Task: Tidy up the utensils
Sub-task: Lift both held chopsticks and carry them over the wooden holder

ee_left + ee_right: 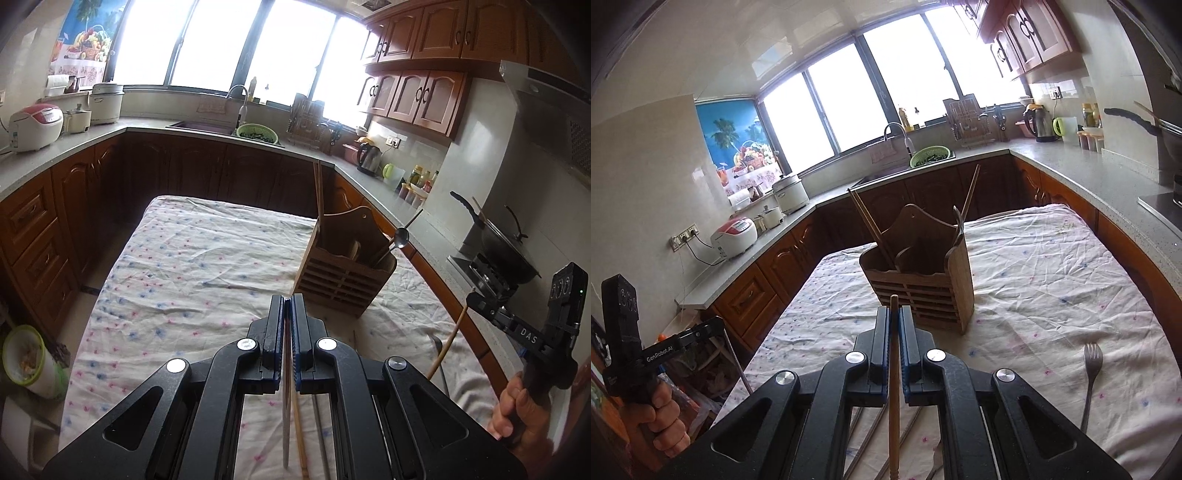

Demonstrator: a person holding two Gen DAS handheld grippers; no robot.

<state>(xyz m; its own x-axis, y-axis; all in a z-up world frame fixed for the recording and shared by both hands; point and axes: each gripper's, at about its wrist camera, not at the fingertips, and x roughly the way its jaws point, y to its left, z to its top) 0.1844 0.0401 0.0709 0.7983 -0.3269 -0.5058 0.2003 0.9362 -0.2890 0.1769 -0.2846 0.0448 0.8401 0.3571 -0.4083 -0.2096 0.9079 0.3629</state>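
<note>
1. Above the cloth-covered counter point(1052, 277), the left gripper point(289, 301) had its jaws shut on a thin metal utensil point(286, 406) that hung below them, and the right gripper point(894, 314) had its jaws shut on a wooden chopstick point(894, 387), gripped near one end.
2. The wooden holder point(919, 273) stood on the counter ahead of both grippers, apart from them.
3. Risk: each piece was pinched near one end, so its long free end could swing and catch the holder's rim, tipping it.
4. Risk: both hands heading for one small holder could knock together or hit the upright chopsticks.
5. Risk: the smooth metal utensil looked likely to slip from so narrow a pinch.
6. Count: two grippers, each holding one piece; one holder.
7. Count in the holder: two wooden chopsticks point(868, 221) on one side, a third point(971, 188) on the other, and one spoon point(400, 236).
8. Count on the cloth: one fork point(1091, 369); several thin sticks lay under the grippers, too hidden to count.
</note>
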